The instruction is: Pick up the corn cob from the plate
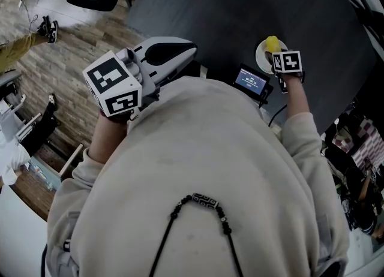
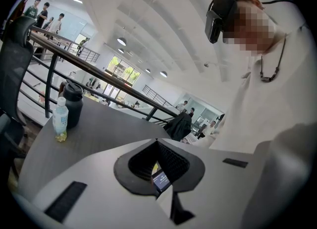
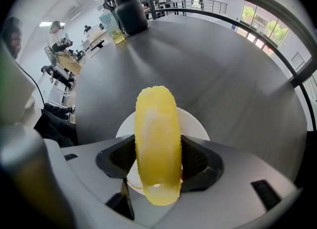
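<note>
Over a dark round table (image 1: 240, 6) beside a railing, a person in a pale sweatshirt works a two-jaw tool in each hand. The right gripper (image 3: 158, 159) points steeply down at a small white plate (image 3: 195, 124) near the table's edge, its black pads set against both flanks of the yellow corn cob (image 3: 157, 143). The cob runs lengthwise between the jaws, and its far end reaches past the plate's rim; whether it has left the plate cannot be told. The left gripper (image 1: 191, 49) is held close to the chest, well apart from the plate, its jaws together at the tips with nothing between them. A small lit screen (image 1: 252, 81) sits on the table just beside the plate. At the table's far side, a clear bottle (image 3: 113, 27) of yellowish drink stands next to a dark flask (image 3: 131, 6).
</note>
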The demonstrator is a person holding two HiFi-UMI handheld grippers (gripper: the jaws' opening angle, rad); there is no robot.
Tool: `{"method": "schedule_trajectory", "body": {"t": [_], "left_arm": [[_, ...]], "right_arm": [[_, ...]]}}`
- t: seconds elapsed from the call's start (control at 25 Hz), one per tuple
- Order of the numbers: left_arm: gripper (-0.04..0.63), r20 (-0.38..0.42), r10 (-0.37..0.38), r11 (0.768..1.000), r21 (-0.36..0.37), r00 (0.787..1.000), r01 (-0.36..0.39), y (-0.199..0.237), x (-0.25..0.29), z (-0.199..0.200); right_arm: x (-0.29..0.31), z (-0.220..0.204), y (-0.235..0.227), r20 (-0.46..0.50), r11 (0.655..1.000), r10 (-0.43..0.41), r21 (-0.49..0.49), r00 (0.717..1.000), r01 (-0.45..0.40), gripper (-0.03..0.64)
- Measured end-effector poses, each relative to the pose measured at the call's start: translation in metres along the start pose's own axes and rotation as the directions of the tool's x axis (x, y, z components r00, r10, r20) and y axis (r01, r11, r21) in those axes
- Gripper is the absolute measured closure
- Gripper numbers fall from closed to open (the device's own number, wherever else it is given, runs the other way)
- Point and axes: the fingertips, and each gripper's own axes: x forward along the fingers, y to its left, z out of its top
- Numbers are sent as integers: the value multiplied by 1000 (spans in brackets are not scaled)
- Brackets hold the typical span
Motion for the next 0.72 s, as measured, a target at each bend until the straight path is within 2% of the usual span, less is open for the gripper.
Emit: {"method": "schedule_trajectory", "body": {"t": [0.36,0.72], "left_arm": [[595,-10,-14,1000,-4,1000,14,7,5,2],[595,-40,-55,998,10,998,56,9,15,7]], "right_arm": [[3,0,0,-13,1000,-1,-4,1000,1,353],[-13,10,2,36,1000,-3,14,999,2,353]]}}
